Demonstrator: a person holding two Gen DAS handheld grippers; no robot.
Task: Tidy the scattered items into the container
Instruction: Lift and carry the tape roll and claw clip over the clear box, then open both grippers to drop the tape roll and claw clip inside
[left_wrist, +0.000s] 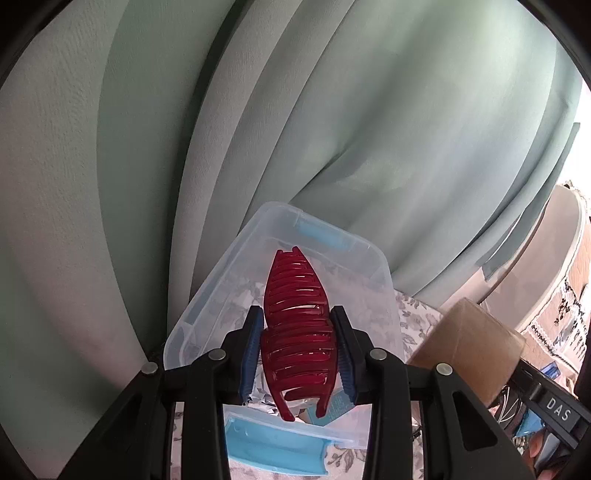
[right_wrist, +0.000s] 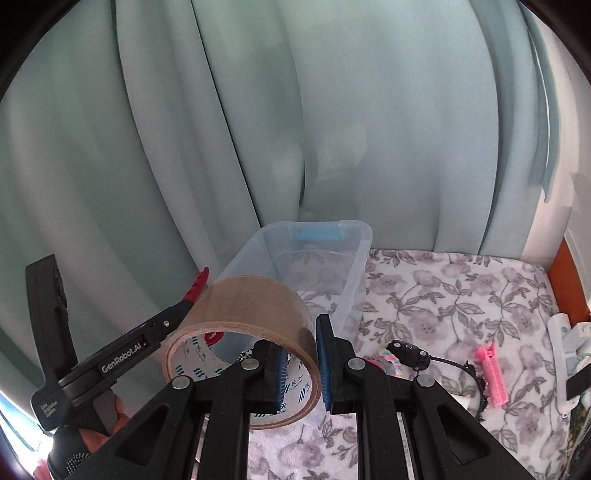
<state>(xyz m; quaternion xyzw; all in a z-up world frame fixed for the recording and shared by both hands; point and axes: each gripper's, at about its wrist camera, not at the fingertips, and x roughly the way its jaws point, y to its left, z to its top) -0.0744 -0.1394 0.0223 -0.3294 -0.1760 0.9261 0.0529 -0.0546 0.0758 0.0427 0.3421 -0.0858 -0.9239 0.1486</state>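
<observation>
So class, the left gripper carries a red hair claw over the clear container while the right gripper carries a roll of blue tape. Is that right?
Not quite. The tape roll in the right gripper is brown, as the right wrist view shows. The rest stands: the left gripper carries the red hair claw over the clear container.
</observation>
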